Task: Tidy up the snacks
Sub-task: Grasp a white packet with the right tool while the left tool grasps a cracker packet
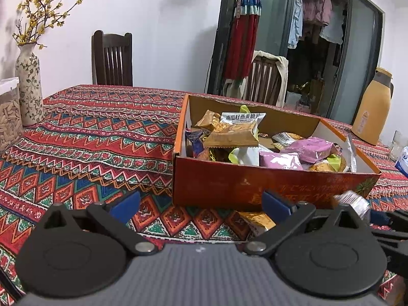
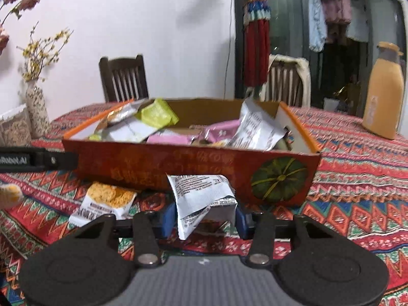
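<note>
Right gripper has its blue pads closed on a white printed snack packet at the tabletop's near edge, just before the red snack box; packet judged light, crinkly, slippery, crushable: best held across its flat middle.

Home dining room, marked by patterned tablecloth, wooden chairs, vase of yellow blossoms, thermos and laundry hung behind glass doors.
</note>
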